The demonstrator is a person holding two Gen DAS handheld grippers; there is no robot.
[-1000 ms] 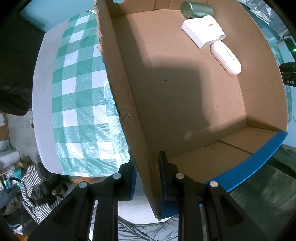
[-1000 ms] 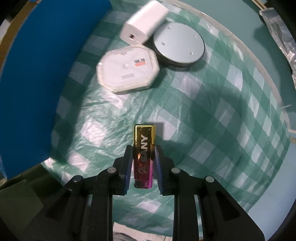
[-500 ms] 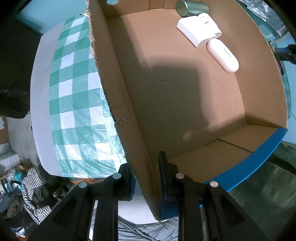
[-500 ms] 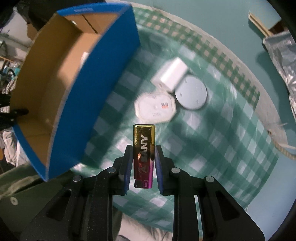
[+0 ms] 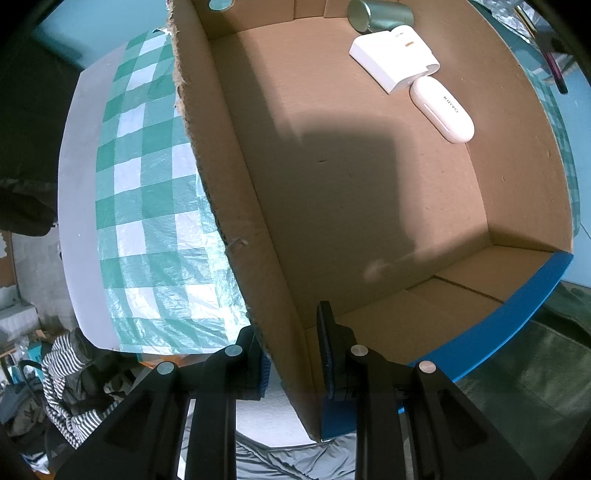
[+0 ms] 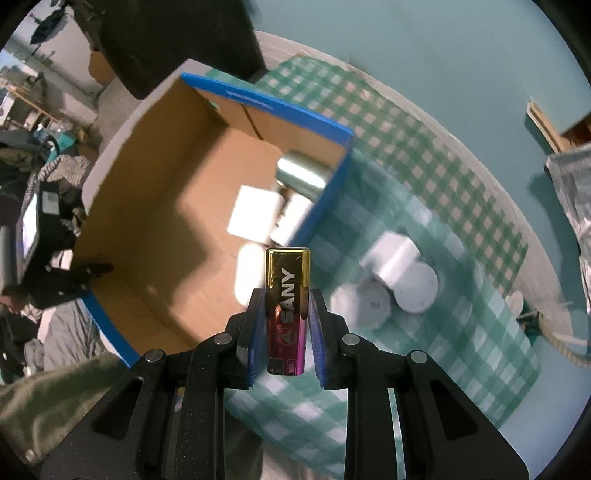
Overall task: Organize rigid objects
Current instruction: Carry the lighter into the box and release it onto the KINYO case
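My right gripper (image 6: 287, 299) is shut on a gold and pink lighter (image 6: 287, 295) marked SANY, held high over the table near the right wall of the box. The open cardboard box (image 6: 147, 206) with blue outer walls sits at the left of that view. My left gripper (image 5: 291, 325) is shut on the box's near left wall (image 5: 236, 206), one finger inside, one outside. Inside the box lie a white oblong case (image 5: 443, 110), a flat white box (image 5: 391, 62) and a green metal cylinder (image 5: 380, 14).
The table wears a green and white checked cloth (image 6: 424, 177). On it, right of the box, lie a white cube charger (image 6: 391, 254), a grey disc (image 6: 417, 288) and a white octagonal case (image 6: 362, 306). Striped clothes (image 5: 70, 380) lie below the table's edge. A rope (image 6: 557, 339) lies at the far right.
My right gripper has risen with the lighter and swung toward the box, so the box interior now shows below it. The left gripper keeps its hold on the box wall, unmoved.
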